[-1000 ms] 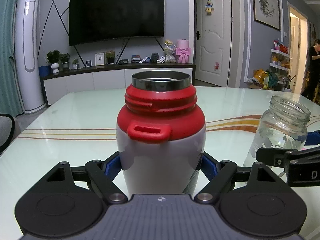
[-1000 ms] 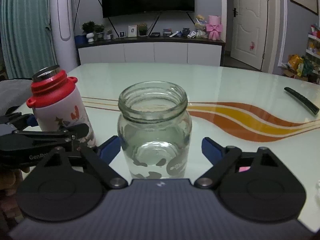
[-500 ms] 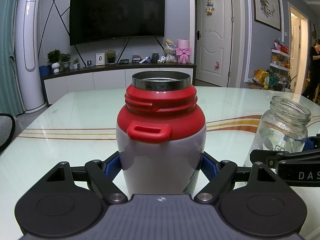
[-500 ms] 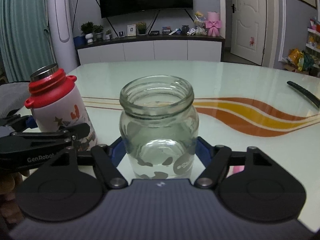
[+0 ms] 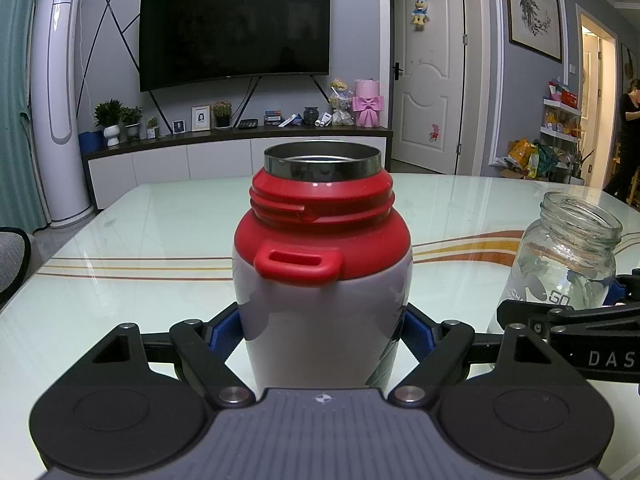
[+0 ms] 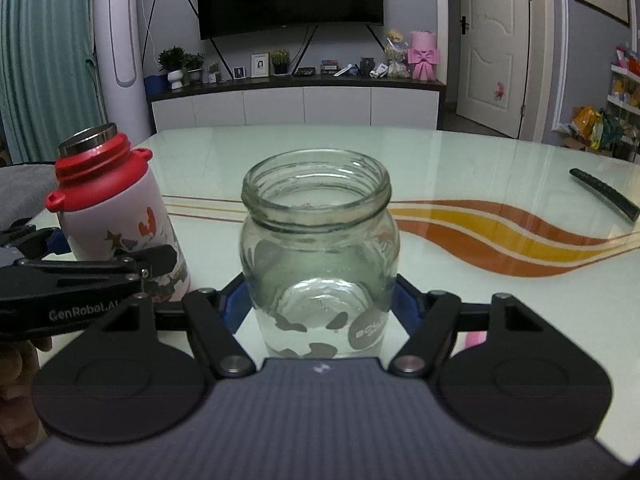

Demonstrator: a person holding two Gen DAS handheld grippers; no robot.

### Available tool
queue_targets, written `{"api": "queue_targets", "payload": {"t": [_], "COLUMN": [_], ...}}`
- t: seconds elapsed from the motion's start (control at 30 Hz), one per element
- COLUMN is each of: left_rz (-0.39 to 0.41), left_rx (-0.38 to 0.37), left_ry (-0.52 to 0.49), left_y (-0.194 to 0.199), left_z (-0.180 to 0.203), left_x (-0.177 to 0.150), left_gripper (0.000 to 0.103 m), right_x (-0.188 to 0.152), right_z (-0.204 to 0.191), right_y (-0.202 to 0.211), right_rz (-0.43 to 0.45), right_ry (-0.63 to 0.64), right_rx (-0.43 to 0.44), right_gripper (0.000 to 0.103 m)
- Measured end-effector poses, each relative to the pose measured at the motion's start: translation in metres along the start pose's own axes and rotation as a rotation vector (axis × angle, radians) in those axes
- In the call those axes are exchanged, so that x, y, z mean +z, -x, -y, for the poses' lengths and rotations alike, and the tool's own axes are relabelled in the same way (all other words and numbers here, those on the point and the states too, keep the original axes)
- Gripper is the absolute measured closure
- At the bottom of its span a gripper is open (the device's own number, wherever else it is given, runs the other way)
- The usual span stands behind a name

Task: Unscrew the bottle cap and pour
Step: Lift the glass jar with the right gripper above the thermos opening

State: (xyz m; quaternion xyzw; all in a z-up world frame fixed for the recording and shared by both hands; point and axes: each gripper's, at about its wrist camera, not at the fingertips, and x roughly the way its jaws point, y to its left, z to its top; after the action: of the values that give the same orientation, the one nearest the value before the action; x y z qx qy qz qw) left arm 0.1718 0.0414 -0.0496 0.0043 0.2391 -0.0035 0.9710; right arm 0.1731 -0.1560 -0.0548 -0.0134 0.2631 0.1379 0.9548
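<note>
A white bottle with a red shoulder and open steel mouth stands upright with no cap on it. My left gripper is shut on its lower body. The bottle also shows at the left of the right wrist view. A clear glass jar with an open mouth stands on the table, and my right gripper is shut on its lower body. The jar shows at the right of the left wrist view. No cap is in view.
The glass-topped table has orange and yellow wave stripes. A dark remote lies at the right. A small pink thing lies by my right gripper. A grey chair stands off the left edge.
My right gripper has moved forward and closed its fingers onto the glass jar. The left gripper and the bottle have stayed still.
</note>
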Motion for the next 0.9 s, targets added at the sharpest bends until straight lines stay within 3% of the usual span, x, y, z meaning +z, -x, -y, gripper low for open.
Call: {"api": "queue_targets", "payload": {"t": [0.57, 0.9], "left_rz": [0.009, 0.01], "left_rx": [-0.002, -0.008], "left_ry": [-0.005, -0.007], "left_y": [-0.004, -0.005], "left_z": [0.0, -0.001], "left_x": [0.006, 0.001], "left_gripper": [0.02, 0.02], "right_x": [0.013, 0.032], "right_z": [-0.011, -0.024], "right_y": [0.009, 0.007], "right_rz": [0.03, 0.054], "right_ry": [0.095, 0.253], "right_rx": [-0.026, -0.047], "right_gripper": [0.034, 0.034]}}
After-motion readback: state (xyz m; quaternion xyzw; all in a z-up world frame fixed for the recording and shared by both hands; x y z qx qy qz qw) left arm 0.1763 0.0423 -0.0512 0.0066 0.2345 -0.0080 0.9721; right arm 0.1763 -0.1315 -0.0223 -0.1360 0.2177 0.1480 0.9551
